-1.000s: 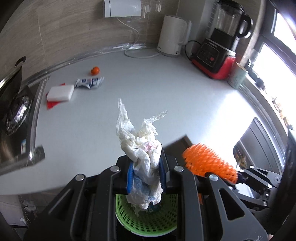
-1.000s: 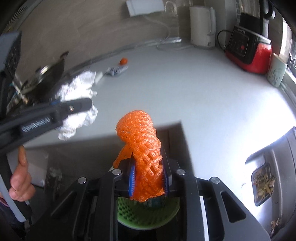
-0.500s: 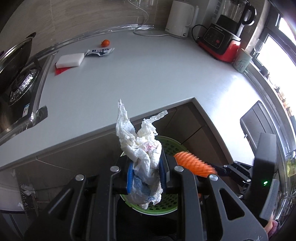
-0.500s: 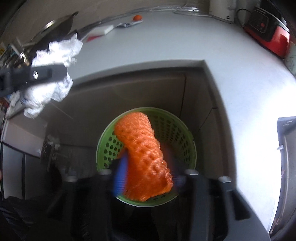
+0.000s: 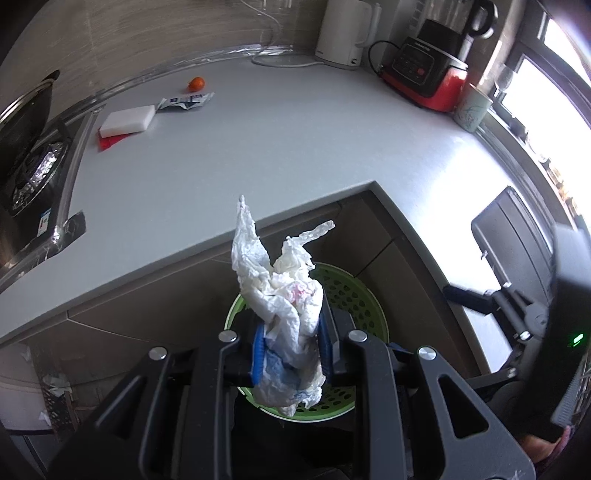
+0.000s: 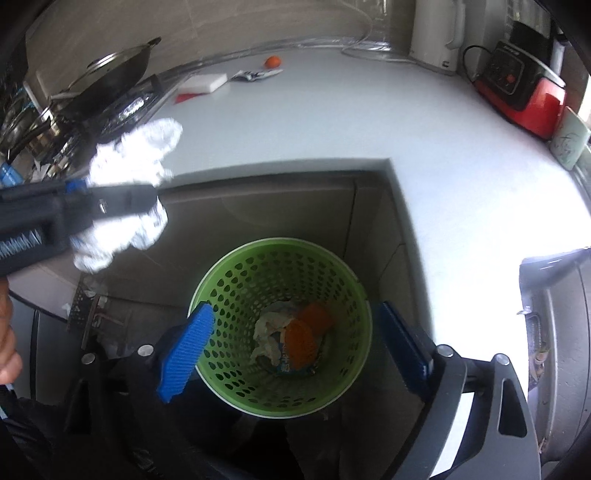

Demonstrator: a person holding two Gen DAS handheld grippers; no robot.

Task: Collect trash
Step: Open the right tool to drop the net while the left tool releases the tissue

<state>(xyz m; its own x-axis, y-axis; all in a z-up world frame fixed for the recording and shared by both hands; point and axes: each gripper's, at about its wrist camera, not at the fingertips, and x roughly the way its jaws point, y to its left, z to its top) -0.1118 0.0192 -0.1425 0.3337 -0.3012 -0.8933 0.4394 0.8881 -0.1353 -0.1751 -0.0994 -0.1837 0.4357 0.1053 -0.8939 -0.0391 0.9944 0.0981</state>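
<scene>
Looking down from both grippers, you see a kitchen with a pale grey counter [image 5: 280, 147] that bends round a corner, with brown cupboard doors under it. At the back of the counter stand a white kettle [image 5: 345, 33] and a red and black blender [image 5: 432, 70], and a pale mug [image 5: 472, 110] sits near the bright window. Far back on the counter lie a white sponge [image 5: 127, 120] on something red, a small wrapper [image 5: 184, 101] and a little orange ball [image 5: 195, 83]. A dark pan with a lid [image 6: 110, 77] sits on the stove at the left. On the floor in the corner stands a green basket [image 6: 221, 295] full of holes. The right gripper [image 6: 291, 350] hangs over the basket, and its jaws have just been opening wide, with nothing between its blue pads [image 6: 184, 354]. The orange net [image 6: 306, 332] lies at the bottom of the basket, far below the pads, next to some crumpled paper [image 6: 269, 332]. The left gripper [image 5: 290, 352] is squeezed tight on a crumpled white plastic bag [image 5: 284, 295], which sticks up past its pads. It holds the bag above the near edge of the basket, not inside it.
</scene>
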